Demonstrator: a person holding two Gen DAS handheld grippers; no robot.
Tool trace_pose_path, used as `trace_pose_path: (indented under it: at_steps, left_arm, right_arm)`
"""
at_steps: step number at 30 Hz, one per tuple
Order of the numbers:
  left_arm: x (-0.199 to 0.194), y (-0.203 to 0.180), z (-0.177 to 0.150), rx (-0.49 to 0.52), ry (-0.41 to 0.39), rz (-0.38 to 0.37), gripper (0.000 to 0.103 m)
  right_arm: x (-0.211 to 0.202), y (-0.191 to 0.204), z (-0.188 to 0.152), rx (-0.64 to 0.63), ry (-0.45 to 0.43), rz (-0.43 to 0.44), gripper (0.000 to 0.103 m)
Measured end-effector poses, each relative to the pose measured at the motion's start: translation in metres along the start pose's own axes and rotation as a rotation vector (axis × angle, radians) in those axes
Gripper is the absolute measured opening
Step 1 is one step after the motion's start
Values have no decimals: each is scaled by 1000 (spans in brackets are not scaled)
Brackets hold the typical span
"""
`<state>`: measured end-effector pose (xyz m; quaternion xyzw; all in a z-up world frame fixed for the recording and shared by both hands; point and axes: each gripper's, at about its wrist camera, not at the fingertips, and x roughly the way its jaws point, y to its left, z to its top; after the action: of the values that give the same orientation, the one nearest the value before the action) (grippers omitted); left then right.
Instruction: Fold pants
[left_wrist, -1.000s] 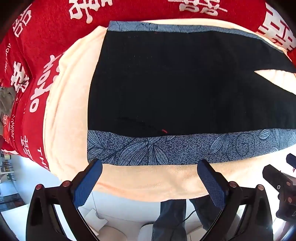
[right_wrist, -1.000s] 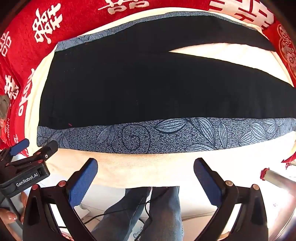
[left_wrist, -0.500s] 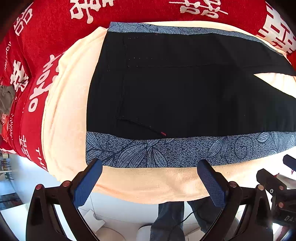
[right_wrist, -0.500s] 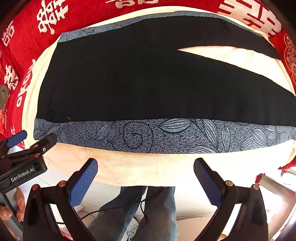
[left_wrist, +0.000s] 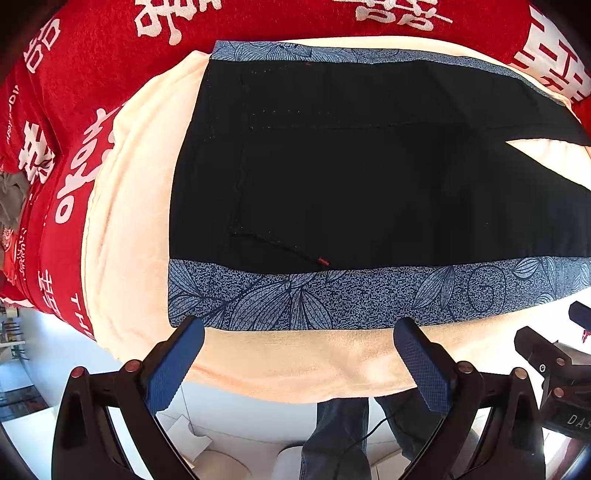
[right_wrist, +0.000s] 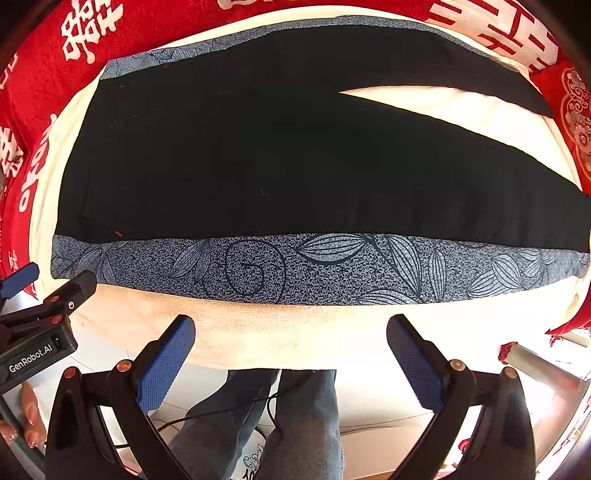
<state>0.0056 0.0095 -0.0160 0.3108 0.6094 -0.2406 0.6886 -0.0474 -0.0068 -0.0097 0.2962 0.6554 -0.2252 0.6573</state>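
Observation:
Black pants (left_wrist: 369, 177) with blue leaf-print side stripes (left_wrist: 332, 299) lie flat on a cream towel (left_wrist: 122, 221), waistband to the left, legs spread in a V to the right (right_wrist: 369, 158). My left gripper (left_wrist: 299, 354) hovers open just before the near stripe at the waist end, holding nothing. My right gripper (right_wrist: 291, 347) is open too, over the towel's near border (right_wrist: 295, 332) in front of the near leg's stripe (right_wrist: 295, 269). Each gripper shows at the edge of the other's view.
A red cover with white characters (left_wrist: 92, 74) lies under the towel and wraps the far and left sides. The surface's near edge drops to a white floor, where a person's jeans-clad legs (right_wrist: 288, 424) stand. A hand (right_wrist: 26, 421) holds the left gripper's handle.
Both grippers have crept forward and slightly down toward the near striped edge of the pants. Both stay open; the pants have not moved.

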Motion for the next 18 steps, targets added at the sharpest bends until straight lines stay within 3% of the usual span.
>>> trace_pose_path:
  at_steps: [18]
  left_arm:
    - [5,3,-2,-24,19,-5,103]
  right_arm:
    - [2,7,-6,9,-4,-13,103]
